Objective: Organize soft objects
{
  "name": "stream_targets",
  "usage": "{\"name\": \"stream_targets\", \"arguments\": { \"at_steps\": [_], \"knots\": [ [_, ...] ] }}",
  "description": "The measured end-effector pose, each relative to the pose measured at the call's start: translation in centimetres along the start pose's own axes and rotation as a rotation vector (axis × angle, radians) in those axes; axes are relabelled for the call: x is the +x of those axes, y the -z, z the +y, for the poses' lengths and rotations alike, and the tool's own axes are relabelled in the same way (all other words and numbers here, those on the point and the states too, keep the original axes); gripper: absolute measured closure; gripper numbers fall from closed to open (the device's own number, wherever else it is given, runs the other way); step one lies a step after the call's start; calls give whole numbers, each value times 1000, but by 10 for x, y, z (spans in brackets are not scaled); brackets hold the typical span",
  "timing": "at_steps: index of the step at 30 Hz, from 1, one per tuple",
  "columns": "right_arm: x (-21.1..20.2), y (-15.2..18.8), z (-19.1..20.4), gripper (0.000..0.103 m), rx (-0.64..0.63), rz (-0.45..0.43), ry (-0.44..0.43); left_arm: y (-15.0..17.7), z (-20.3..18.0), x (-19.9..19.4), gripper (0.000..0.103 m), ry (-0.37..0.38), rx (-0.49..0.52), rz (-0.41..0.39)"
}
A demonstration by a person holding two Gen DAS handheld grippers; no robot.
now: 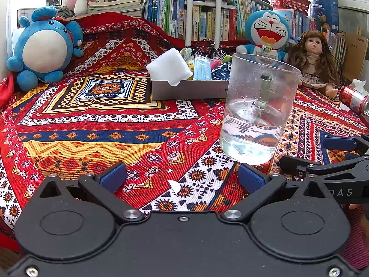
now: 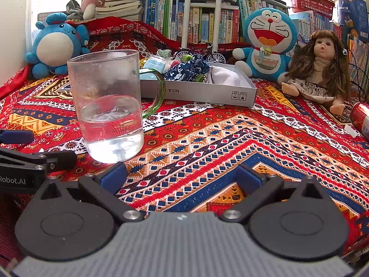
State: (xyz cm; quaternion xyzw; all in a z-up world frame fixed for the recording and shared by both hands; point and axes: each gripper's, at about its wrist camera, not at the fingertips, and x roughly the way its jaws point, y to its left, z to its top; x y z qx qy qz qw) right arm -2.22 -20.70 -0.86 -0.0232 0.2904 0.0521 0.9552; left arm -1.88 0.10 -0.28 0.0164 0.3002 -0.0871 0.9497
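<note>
From the left wrist, the left gripper (image 1: 182, 177) hovers low over the red patterned woven cloth (image 1: 92, 127), its jaws spread wide with nothing between them. Just ahead and to the right stands a clear glass mug partly filled with water (image 1: 258, 113). Further back lies the shallow grey cardboard box (image 1: 184, 90), its long axis running left to right across the scene. A white squarish foam block (image 1: 169, 68) leans tilted on the box's near-left wall, one corner hanging over the rim, beside a pack of blue face masks (image 1: 202, 68). A round blue plush toy with a white belly (image 1: 43, 46) sits upright at far left, facing the camera.

From the right wrist, the right gripper (image 2: 182, 177) also has its jaws spread and empty. The mug is near-left, almost touching the left fingertip. The box points away to the right, holding a dark blue floral cloth pouch (image 2: 186, 70) and a white folded sock (image 2: 224, 75). A blue-and-white cartoon cat plush (image 2: 267, 41) and a brown-haired doll in a pale dress (image 2: 320, 67) sit just beyond its far-right corner, both upright.

I judge the next step to be fetching a plush. Reach around the mug, not over it, to avoid tipping water onto the cloth, and grip the soft body firmly.
</note>
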Motion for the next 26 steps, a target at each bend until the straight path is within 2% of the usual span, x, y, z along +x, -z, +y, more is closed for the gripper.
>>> {"name": "stream_targets", "arguments": {
  "at_steps": [26],
  "knots": [
    [0, 0, 0, 0, 1, 1, -1, 0, 0, -2, 0, 0, 6, 3]
  ]
}}
